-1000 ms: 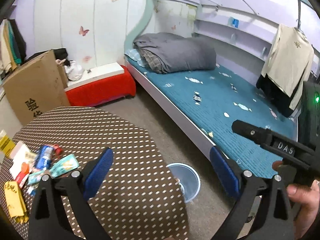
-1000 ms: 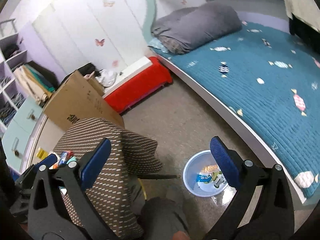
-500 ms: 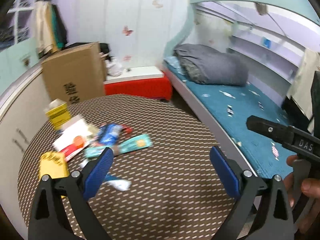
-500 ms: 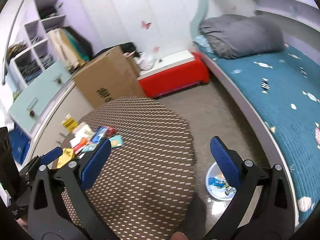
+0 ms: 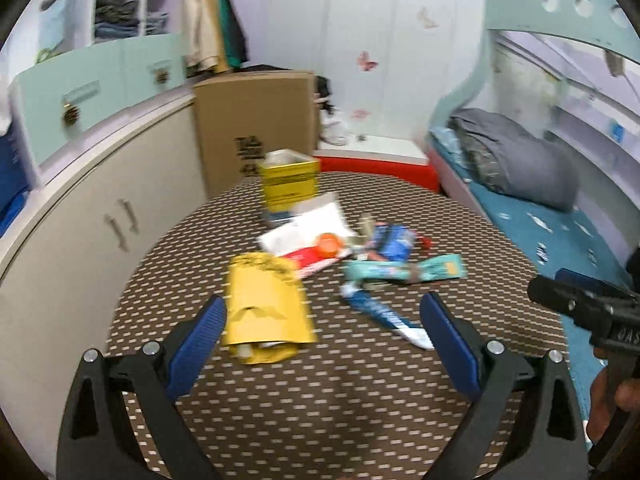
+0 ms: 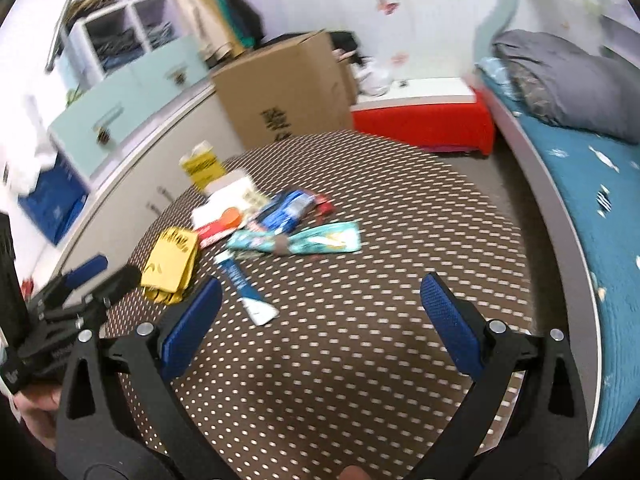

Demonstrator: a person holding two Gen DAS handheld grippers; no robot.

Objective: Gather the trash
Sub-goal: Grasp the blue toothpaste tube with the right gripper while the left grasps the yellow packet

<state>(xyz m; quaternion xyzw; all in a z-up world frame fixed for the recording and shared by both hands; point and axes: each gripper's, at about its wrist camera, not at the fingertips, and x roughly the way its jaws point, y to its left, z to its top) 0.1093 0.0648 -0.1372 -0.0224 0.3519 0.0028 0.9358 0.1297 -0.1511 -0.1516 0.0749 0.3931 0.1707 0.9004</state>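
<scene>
Several pieces of trash lie on a round brown dotted table point(image 5: 360, 400) point(image 6: 400, 220): a yellow bag point(image 5: 264, 308) point(image 6: 172, 260), a teal wrapper point(image 5: 404, 270) point(image 6: 304, 238), a blue-white wrapper point(image 5: 380, 314) point(image 6: 246, 290), a blue packet point(image 5: 394, 242) point(image 6: 286, 208), a white-red pack point(image 5: 308, 236) point(image 6: 218, 214) and a yellow carton point(image 5: 288, 186) point(image 6: 200, 166). My left gripper point(image 5: 322, 330) is open and empty just short of the yellow bag. My right gripper point(image 6: 320, 312) is open and empty above the table's near half.
A cardboard box point(image 5: 256, 120) point(image 6: 284, 88) and a cabinet point(image 5: 80, 220) stand behind the table. A red bench point(image 6: 424, 124) and a bed with teal cover point(image 6: 600, 184) are to the right. The other gripper shows at each view's edge point(image 5: 588, 312) point(image 6: 72, 300).
Both views have swung from the floor, bin and bed to the table. The trash pile is now close in front of both grippers. Both stay open.
</scene>
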